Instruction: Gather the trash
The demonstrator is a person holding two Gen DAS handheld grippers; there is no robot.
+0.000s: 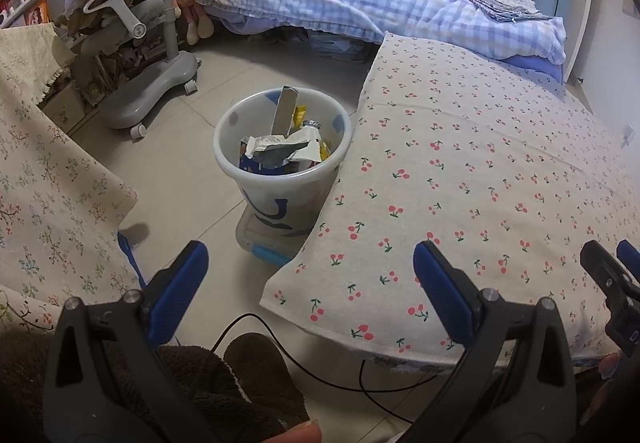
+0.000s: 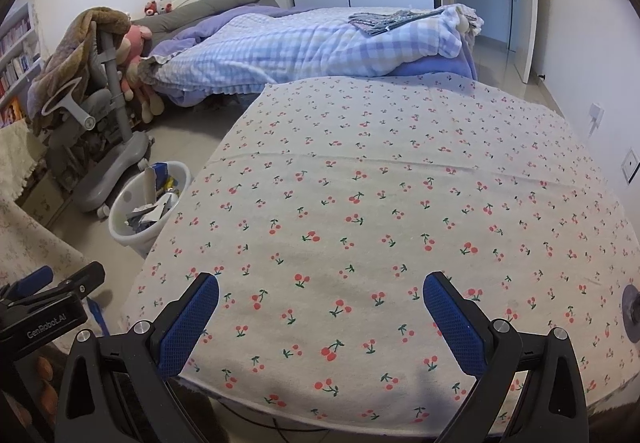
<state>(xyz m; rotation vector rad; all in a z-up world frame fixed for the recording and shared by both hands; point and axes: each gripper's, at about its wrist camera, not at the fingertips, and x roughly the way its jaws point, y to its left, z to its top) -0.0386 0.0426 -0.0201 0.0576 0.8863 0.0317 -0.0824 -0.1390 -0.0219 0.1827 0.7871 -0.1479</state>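
The bin [image 1: 280,159], seen ahead between the left jaws, is made of smooth, slightly translucent plastic, and it is filled with crumpled paper and foil wrappers [image 1: 280,149] and a matt cardboard piece [image 1: 285,111]. The cloth [image 2: 380,211] spread under and ahead of the right jaws is a matt woven fabric printed with cherries. The pads [image 2: 188,327] are faced with finely textured blue rubber, and the gripper arms are moulded in matt black plastic with shiny metal pins. The floor [image 1: 180,179] below the left jaws is laid with smooth, faintly glossy tiles.
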